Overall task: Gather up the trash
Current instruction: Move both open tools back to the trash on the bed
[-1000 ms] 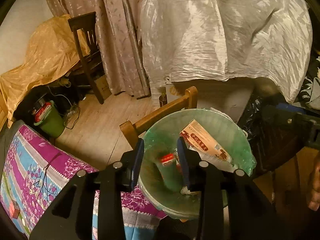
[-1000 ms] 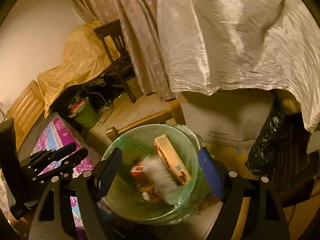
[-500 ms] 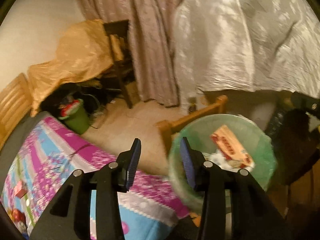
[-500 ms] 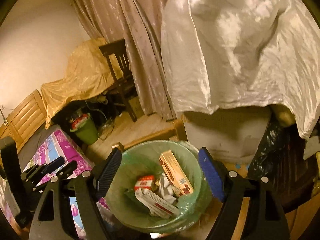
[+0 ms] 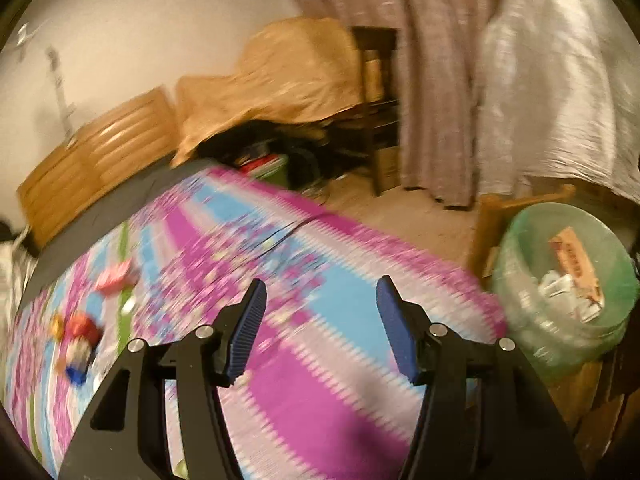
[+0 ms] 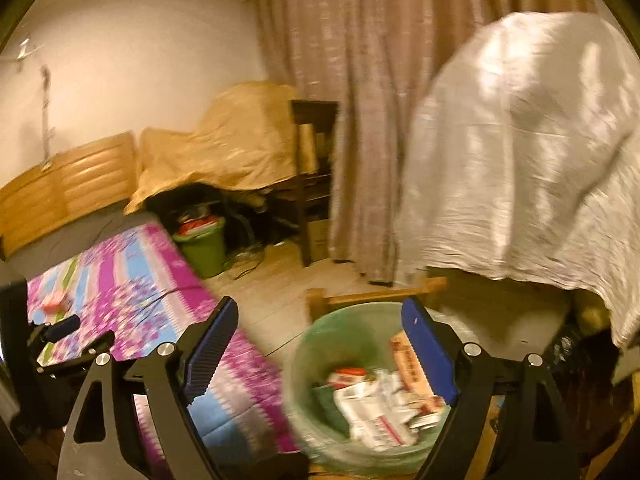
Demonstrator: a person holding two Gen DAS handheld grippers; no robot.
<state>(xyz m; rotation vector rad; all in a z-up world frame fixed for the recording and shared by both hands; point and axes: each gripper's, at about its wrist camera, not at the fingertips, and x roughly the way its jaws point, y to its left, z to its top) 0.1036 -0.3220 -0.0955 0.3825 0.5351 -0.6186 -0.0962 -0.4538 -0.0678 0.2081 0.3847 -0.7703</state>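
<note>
Both grippers empty, jaws spread wide.
Left gripper [image 5: 318, 300] over the blurred purple-patterned bedspread [image 5: 320, 380]; right gripper [image 6: 316, 344] above the green-lined trash bin [image 6: 320, 344], its cartons smeared.

Left wrist cam sat low over the bed, looking along its own fingers across the purple-and-blue bedspread [image 5: 320, 380] toward the headboard [image 5: 100, 160] end, pretty close to the fabric and badly blurred. The green-lined bin [image 5: 520, 280] only showed at that view's right edge, off the bed's near corner. Right wrist cam hung nearly above that same bin [image 6: 320, 340], facing the curtain [image 6: 352, 100] and the white-draped furniture [image 6: 520, 160], with the bedspread [image 6: 132, 280] off to its left. Both views shared the bin, the bedspread, the headboard [image 6: 68, 184], the yellow-covered heap [image 5: 292, 76] [image 6: 232, 140] and the curtain [image 5: 432, 60].
</note>
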